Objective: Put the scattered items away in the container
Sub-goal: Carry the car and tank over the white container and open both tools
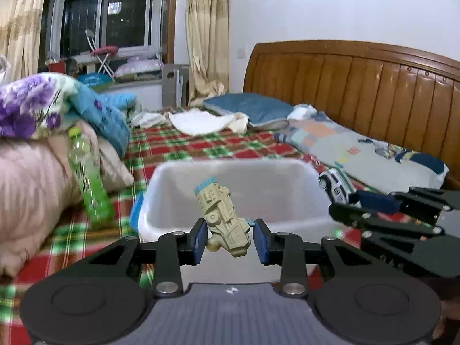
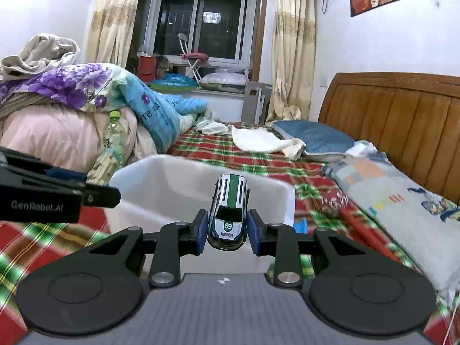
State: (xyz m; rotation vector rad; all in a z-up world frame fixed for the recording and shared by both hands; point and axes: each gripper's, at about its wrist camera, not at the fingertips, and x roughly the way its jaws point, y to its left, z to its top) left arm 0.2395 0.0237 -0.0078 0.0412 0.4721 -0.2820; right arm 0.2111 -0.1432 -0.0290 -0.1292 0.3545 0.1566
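My left gripper (image 1: 230, 240) is shut on a beige toy vehicle with a teal end (image 1: 222, 218), held tilted in front of the white plastic bin (image 1: 172, 178). My right gripper (image 2: 227, 231) is shut on a white and green toy car marked 69 (image 2: 229, 214), nose toward the camera, near the bin's (image 2: 138, 178) front rim. In the left wrist view the right gripper (image 1: 345, 204) reaches in from the right with the car (image 1: 335, 185) beside the bin. In the right wrist view the left gripper (image 2: 95, 191) enters from the left with the beige toy (image 2: 100, 168).
The bin sits on a red and green plaid bedspread (image 2: 258, 155). A green bottle (image 1: 89, 181) leans on piled quilts (image 1: 34, 161) at left. A blue pillow (image 2: 313, 139), a white cloth (image 2: 258, 139) and a cartoon pillow (image 2: 402, 210) lie toward the wooden headboard (image 1: 359, 92). A small blue thing (image 2: 300, 225) lies right of the bin.
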